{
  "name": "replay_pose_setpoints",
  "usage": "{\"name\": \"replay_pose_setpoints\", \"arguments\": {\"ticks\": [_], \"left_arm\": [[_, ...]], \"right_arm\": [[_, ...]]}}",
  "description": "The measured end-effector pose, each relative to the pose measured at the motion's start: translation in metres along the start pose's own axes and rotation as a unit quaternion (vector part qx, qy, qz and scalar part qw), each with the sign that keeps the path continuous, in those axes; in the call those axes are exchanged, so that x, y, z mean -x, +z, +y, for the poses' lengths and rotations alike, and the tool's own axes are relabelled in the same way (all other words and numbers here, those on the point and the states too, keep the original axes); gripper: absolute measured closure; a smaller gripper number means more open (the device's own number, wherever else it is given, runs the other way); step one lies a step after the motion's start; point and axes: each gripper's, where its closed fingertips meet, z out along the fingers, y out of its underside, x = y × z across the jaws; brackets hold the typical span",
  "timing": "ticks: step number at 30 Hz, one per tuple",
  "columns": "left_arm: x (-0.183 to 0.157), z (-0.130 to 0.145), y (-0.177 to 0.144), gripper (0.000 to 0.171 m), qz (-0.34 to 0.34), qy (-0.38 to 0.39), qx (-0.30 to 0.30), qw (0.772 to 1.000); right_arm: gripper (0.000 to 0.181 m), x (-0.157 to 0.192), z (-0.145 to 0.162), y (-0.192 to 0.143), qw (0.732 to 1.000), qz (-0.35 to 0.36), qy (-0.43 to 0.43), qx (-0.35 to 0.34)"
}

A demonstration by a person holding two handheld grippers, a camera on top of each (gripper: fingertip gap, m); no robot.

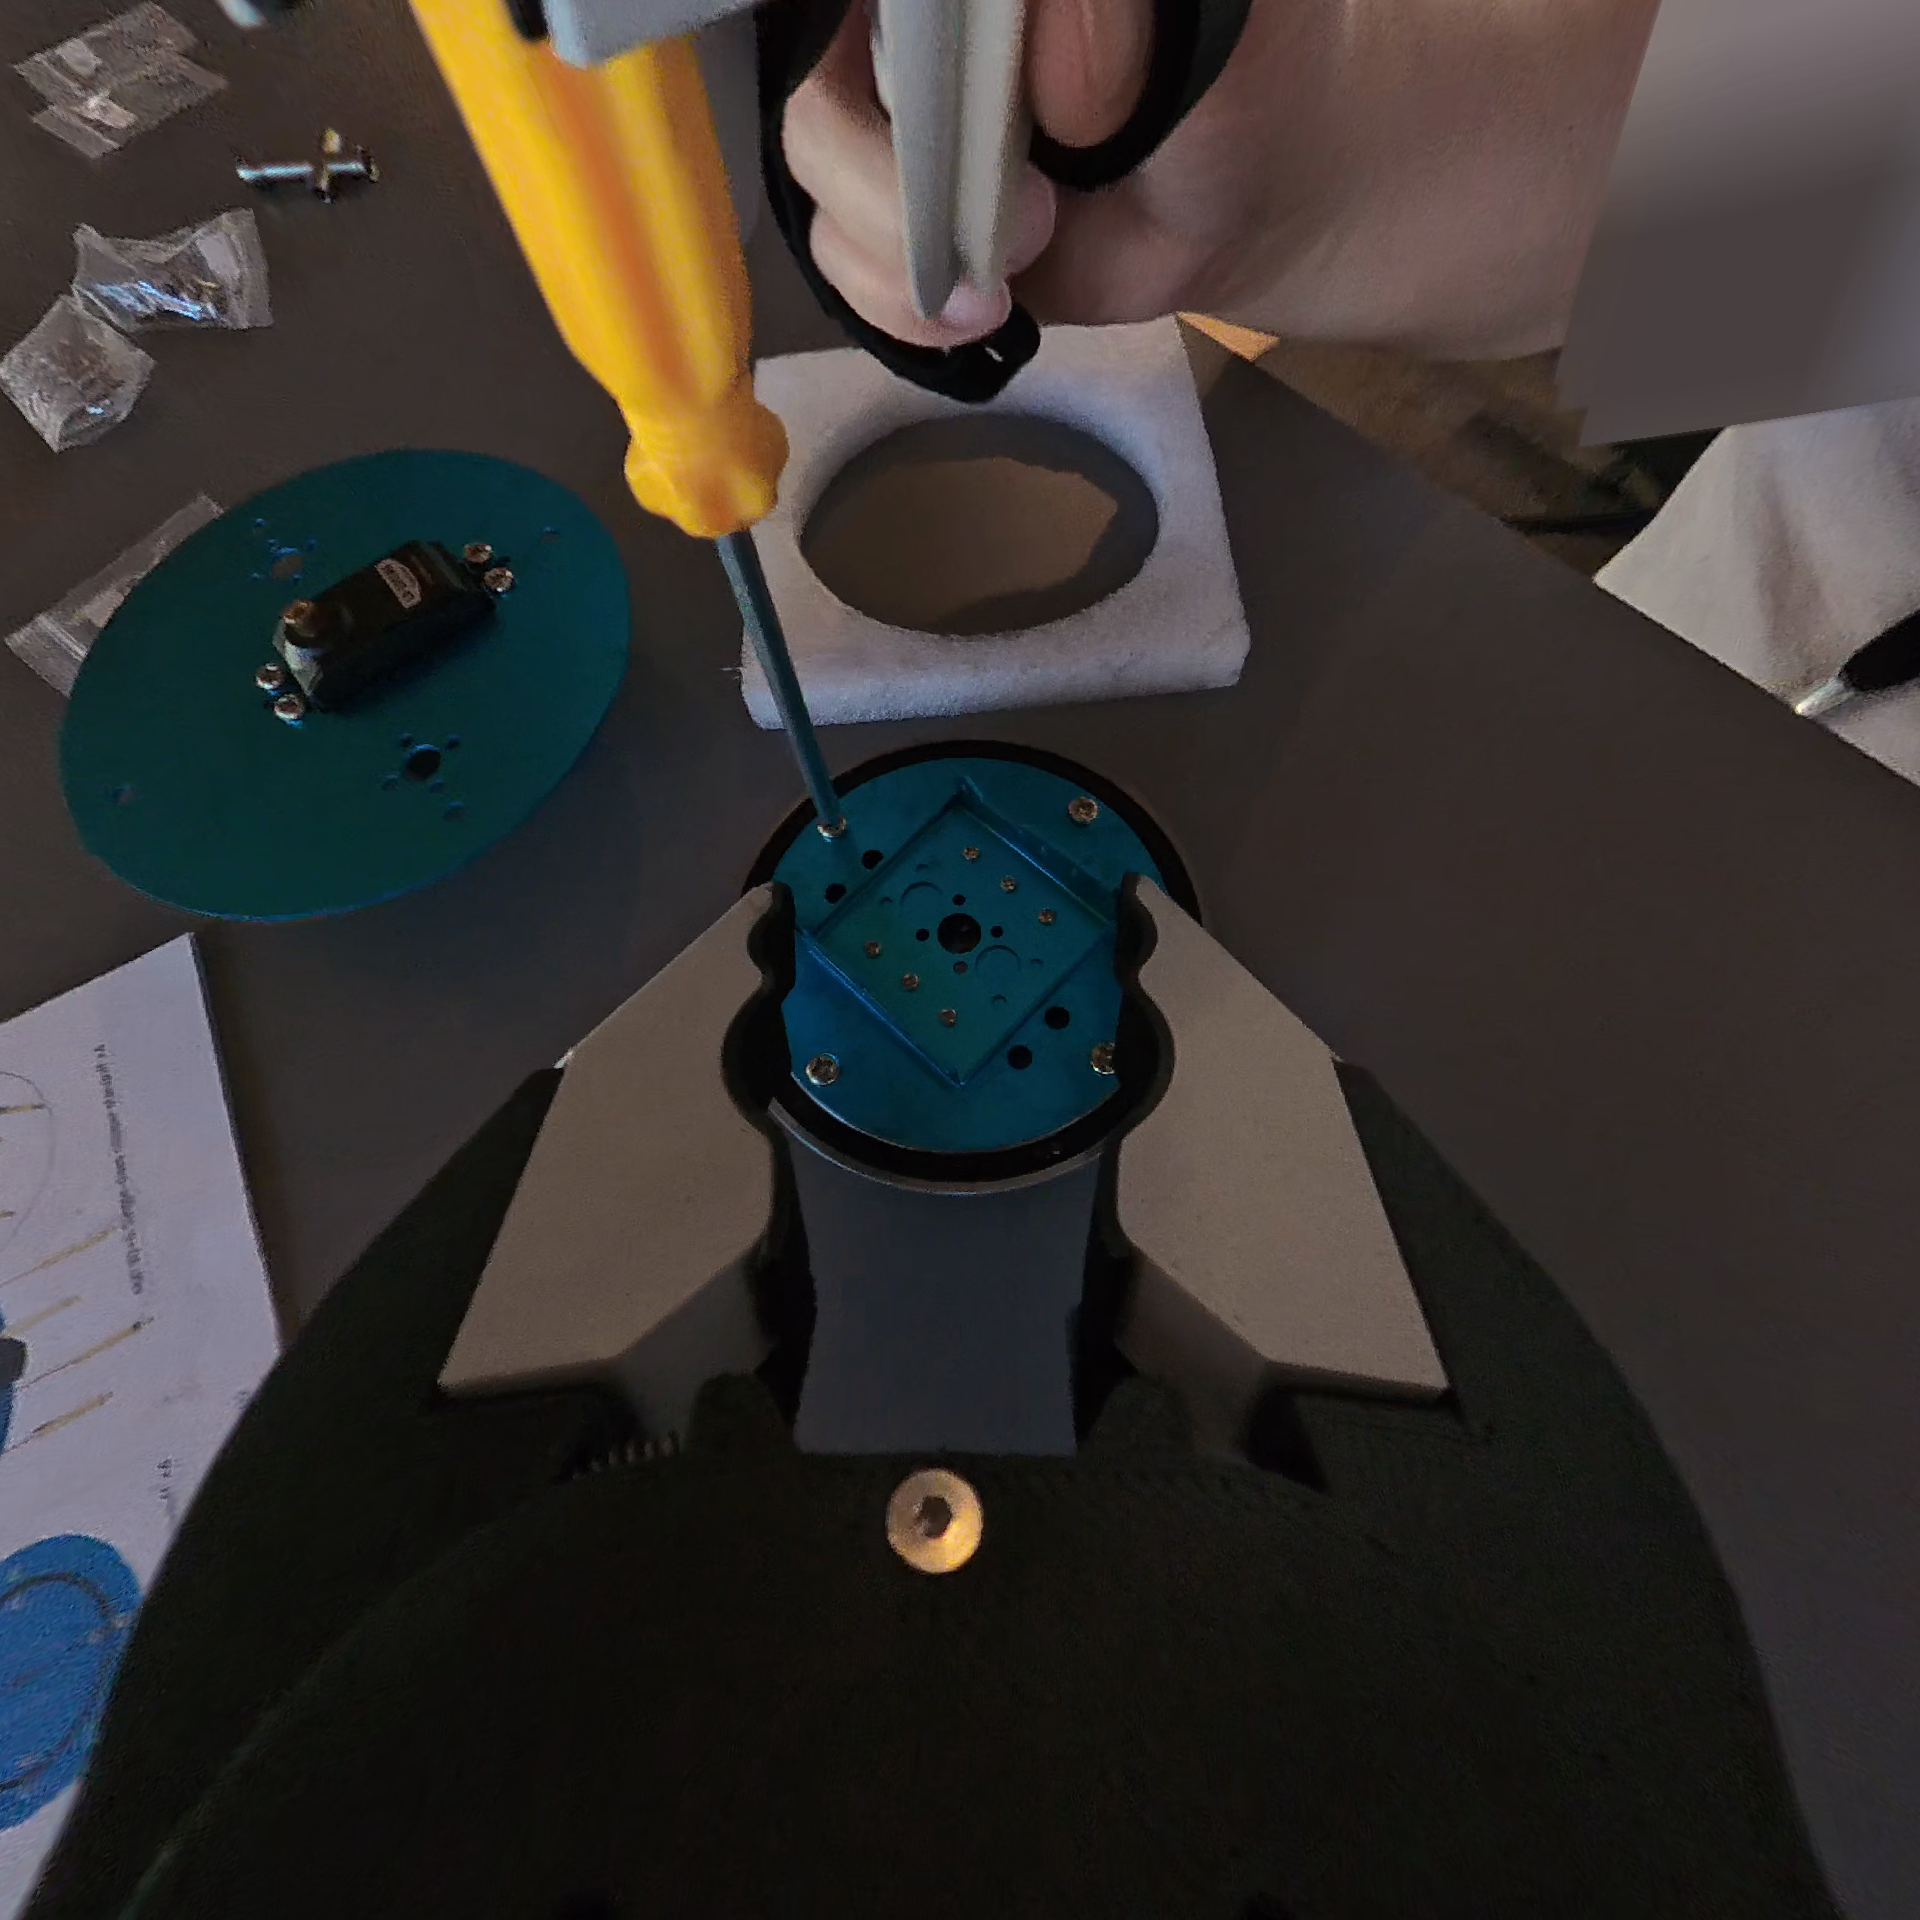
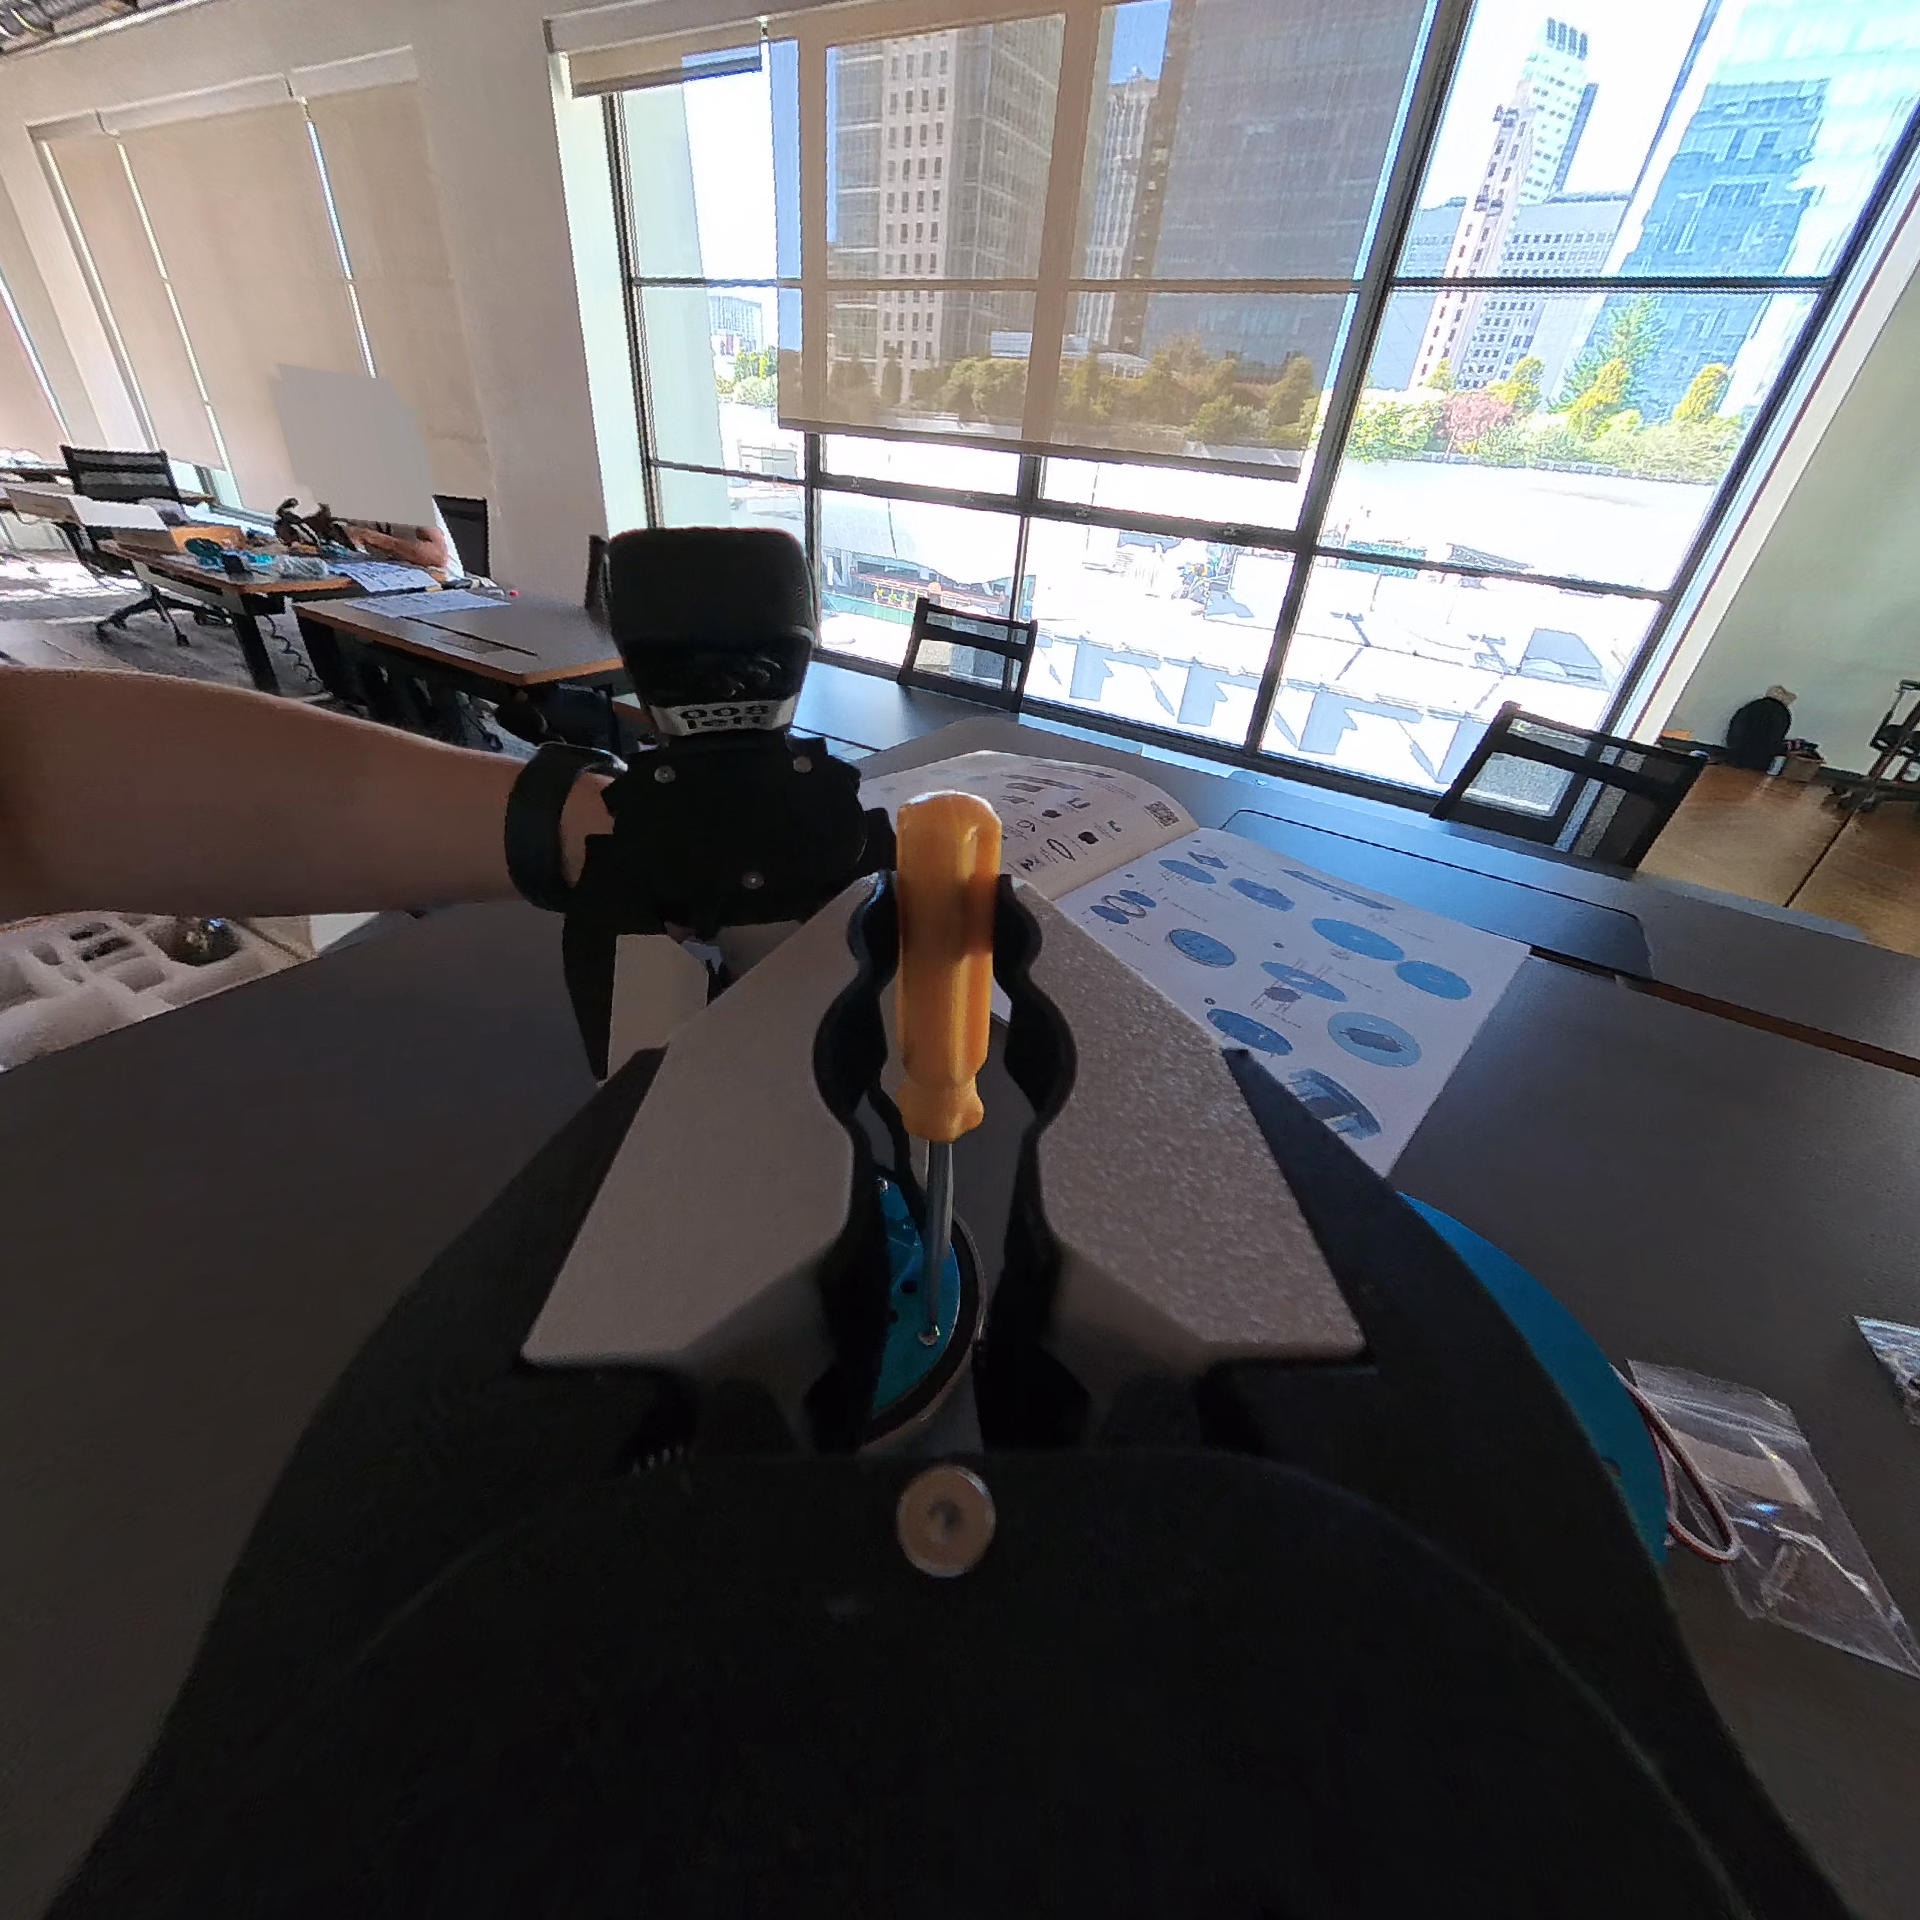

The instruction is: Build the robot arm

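Note:
My left gripper (image 1: 951,899) is shut on a grey round housing (image 1: 935,1247) topped by a small blue plate (image 1: 1039,1112) with a square recess and corner screws. My right gripper (image 2: 945,904) is shut on a yellow-handled screwdriver (image 2: 945,987), which also shows in the left wrist view (image 1: 634,260). Its tip rests on the screw (image 1: 831,828) at the plate's far-left corner. The same blue plate (image 2: 899,1340) shows between my right fingers. The left gripper's black body (image 2: 727,831) shows just beyond, held by a person's hand.
On the dark table lie a large blue disc (image 1: 208,790) with a black servo (image 1: 384,613), a white foam square (image 1: 997,675) with a round hole, several small plastic bags (image 1: 166,275), a metal cross tool (image 1: 312,166) and instruction sheets (image 2: 1299,966). The grippers' ends are close to 12 centimeters from one another.

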Motion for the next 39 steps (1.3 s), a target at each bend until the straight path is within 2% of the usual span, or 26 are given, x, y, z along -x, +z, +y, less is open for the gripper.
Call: {"name": "replay_pose_setpoints", "arguments": {"ticks": [4, 12, 23, 29, 30, 33, 37, 39], "left_arm": [[0.0, -0.001, 0.001, 0.109, -0.026, -0.03, -0.023, 0.999], [-0.001, -0.005, 0.008, 0.109, -0.106, -0.087, -0.017, 0.99], [0.005, -0.013, 0.02, 0.109, -0.218, -0.17, 0.005, 0.961], [0.001, -0.014, 0.014, 0.109, -0.215, -0.137, 0.012, 0.967], [0.001, -0.02, 0.009, 0.108, -0.212, -0.129, -0.004, 0.969], [0.011, -0.046, -0.01, 0.12, -0.213, -0.118, -0.065, 0.968], [0.036, -0.057, -0.008, 0.132, -0.232, -0.107, -0.075, 0.964], [0.044, -0.065, -0.005, 0.14, -0.257, -0.076, -0.087, 0.96]], "right_arm": [[0.164, -0.001, 0.0, 0.0, 1.0, 0.01, -0.005, 0.006], [0.164, -0.005, 0.0, -0.002, 0.999, 0.043, 0.0, -0.005], [0.164, -0.017, 0.0, -0.008, 0.988, 0.15, -0.014, -0.014], [0.164, -0.018, 0.0, -0.012, 0.989, 0.145, -0.011, -0.019], [0.164, -0.018, 0.0, -0.013, 0.989, 0.144, -0.011, -0.021], [0.164, -0.017, 0.0, -0.014, 0.99, 0.137, -0.008, -0.024], [0.164, -0.017, 0.0, -0.015, 0.991, 0.13, -0.004, -0.014], [0.164, -0.017, 0.0, -0.016, 0.992, 0.126, -0.007, -0.006]]}}
